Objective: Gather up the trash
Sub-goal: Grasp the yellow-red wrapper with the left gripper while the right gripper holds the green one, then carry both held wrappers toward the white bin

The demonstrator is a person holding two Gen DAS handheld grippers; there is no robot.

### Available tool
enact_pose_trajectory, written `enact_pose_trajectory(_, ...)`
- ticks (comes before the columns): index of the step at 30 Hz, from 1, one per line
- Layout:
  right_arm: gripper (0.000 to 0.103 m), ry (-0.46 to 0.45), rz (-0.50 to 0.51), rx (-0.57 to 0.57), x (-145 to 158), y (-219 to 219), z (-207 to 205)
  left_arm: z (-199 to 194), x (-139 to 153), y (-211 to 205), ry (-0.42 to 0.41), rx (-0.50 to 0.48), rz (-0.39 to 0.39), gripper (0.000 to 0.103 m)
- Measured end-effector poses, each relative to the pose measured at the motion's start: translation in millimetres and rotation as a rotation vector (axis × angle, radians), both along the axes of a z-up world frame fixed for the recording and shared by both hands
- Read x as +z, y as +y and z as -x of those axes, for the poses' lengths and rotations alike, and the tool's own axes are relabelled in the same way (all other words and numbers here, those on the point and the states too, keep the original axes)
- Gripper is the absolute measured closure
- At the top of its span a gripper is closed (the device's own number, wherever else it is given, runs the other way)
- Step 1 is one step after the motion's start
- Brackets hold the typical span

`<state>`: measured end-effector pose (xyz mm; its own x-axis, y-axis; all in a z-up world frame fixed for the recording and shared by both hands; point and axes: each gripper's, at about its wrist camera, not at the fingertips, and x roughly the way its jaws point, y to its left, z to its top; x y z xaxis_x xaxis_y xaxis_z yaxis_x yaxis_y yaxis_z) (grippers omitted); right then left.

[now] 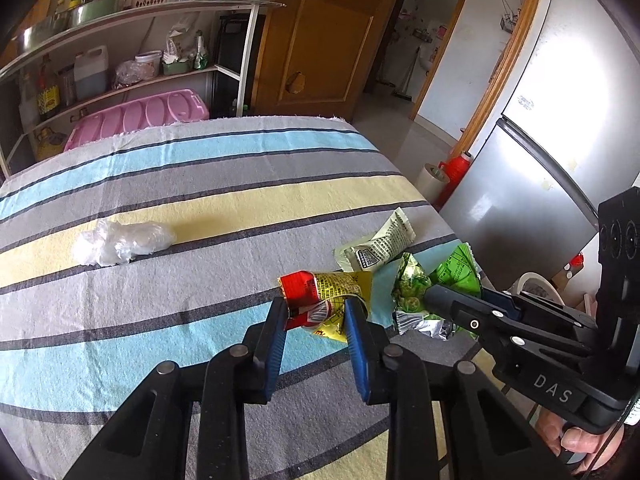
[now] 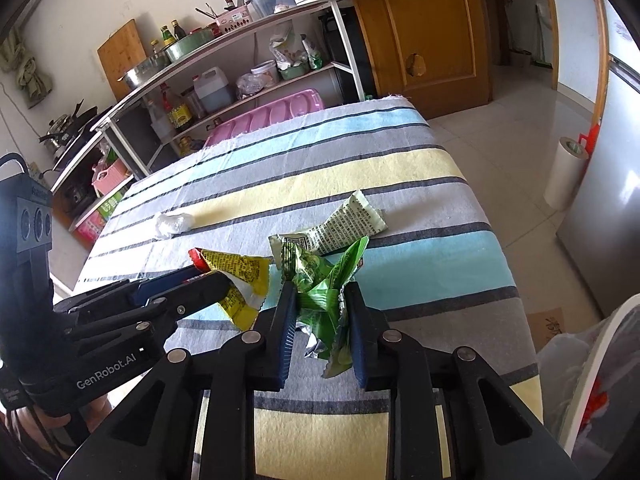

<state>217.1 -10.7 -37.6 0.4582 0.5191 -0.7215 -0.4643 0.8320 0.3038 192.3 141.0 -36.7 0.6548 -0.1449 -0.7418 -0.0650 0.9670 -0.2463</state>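
left gripper (image 1: 316, 312): clamping the red-yellow wrapper (image 1: 324, 292).
right gripper (image 2: 322, 308): clamping the green wrapper (image 2: 320, 280).
trash bin (image 2: 592, 368): lying beside the right gripper, nearer it.

Bright daylight, perhaps from the right; fisheye bends edges; corners vignetted black

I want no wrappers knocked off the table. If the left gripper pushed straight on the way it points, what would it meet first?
The red and yellow wrapper already pinched in the left gripper; just beyond, probably the striped cloth.
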Motion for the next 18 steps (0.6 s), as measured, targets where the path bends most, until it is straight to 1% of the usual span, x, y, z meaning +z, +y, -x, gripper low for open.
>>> enact_pose_trajectory(5,0.079,-0.018,-0.025,-0.02,11,-13,6,8,16,-7,-0.033,-0.013,-0.024,0.074)
enact_pose_trajectory(11,0.079,-0.045,-0.054,-0.053,24,-34,17,16,36,-24,-0.072,-0.042,-0.046,0.074)
enact_pose_trajectory(18,0.079,-0.073,-0.065,-0.113,37,-67,32,22,52,-54,-0.105,-0.105,-0.053,0.074)
